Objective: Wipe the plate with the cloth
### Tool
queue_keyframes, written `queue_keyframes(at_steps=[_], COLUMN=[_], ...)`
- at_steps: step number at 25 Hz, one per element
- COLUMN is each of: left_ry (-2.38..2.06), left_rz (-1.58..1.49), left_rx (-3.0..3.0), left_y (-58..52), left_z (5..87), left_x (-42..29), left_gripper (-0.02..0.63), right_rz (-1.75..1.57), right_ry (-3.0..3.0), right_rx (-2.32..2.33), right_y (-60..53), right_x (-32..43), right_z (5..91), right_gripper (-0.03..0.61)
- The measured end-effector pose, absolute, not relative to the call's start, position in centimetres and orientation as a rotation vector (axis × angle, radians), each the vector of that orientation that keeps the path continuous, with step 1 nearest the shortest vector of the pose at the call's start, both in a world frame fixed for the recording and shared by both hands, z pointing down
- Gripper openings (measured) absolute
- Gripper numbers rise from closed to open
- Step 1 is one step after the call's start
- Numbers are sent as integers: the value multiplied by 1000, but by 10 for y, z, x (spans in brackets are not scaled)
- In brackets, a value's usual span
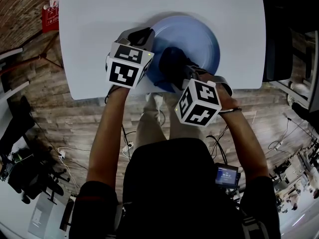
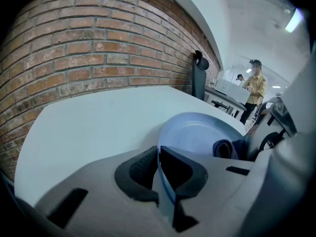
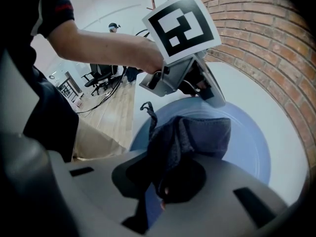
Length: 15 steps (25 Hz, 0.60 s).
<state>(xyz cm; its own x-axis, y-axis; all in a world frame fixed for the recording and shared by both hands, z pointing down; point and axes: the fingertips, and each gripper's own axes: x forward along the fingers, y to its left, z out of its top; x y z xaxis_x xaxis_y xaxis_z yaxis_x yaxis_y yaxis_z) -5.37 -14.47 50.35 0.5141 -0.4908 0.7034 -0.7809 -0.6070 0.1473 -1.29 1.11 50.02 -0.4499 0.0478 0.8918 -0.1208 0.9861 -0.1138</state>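
A pale blue plate [image 1: 197, 41] lies on the white table [image 1: 99, 29] near its front edge. My left gripper [image 1: 145, 39] is shut on the plate's left rim [image 2: 163, 167], which shows edge-on between the dark pads. A dark blue cloth [image 1: 172, 66] rests bunched on the plate's near half. My right gripper [image 1: 185, 74] is shut on the cloth [image 3: 190, 137], which spills forward onto the plate [image 3: 252, 147]. In the right gripper view the left gripper [image 3: 205, 85] holds the plate's far edge.
A brick wall [image 2: 89, 48] stands behind the table. Wooden floor with cables [image 1: 60, 153] and a dark office chair [image 1: 25, 176] lie around it. People stand in the background [image 2: 254, 88]. A red box [image 1: 50, 16] sits on the floor at the left.
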Motion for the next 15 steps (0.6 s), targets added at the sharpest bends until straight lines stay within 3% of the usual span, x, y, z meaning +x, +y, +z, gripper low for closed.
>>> queue_keyframes(at_steps=[15], left_ry=[-1040], left_rz=[856], left_rx=[2311], left_y=[-144], left_z=[504], left_x=[-54], left_gripper=[35], right_rz=[203], right_ry=[-2043], right_rx=[56], right_y=[-3], right_x=[-37], right_z=[502], right_gripper=[41])
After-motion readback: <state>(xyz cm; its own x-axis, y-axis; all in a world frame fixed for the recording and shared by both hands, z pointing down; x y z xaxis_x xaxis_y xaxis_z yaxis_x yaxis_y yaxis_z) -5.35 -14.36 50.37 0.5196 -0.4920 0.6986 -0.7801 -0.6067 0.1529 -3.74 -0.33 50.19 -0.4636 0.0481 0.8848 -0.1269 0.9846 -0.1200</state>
